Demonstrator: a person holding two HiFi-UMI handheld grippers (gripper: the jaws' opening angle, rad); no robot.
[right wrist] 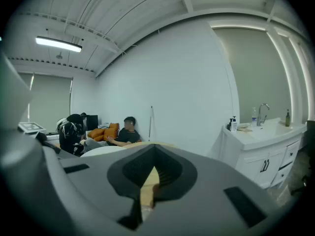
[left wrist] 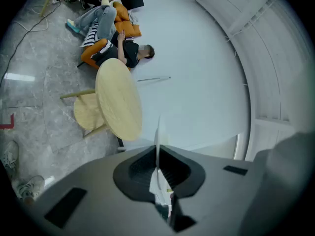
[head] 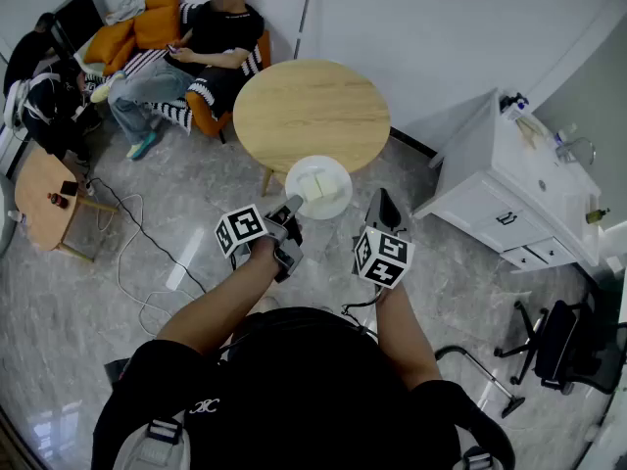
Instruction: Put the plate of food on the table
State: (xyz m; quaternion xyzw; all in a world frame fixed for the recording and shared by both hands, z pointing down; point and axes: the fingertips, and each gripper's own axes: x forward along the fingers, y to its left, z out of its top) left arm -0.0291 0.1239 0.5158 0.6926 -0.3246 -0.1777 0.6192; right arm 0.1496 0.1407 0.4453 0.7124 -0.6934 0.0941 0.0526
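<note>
We note the left gripper clamped on the rim of the plate of food, at the round table's near edge. The right gripper is alongside, jaws nearly together and empty. A person sits on a sofa beyond; a white cabinet stands right.

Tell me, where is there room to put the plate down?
The round light-wood table is bare all over. The white plate of food, held by the left tool, hangs by its near edge. Crowded spots: the small brown side table and the white sink cabinet's top.
</note>
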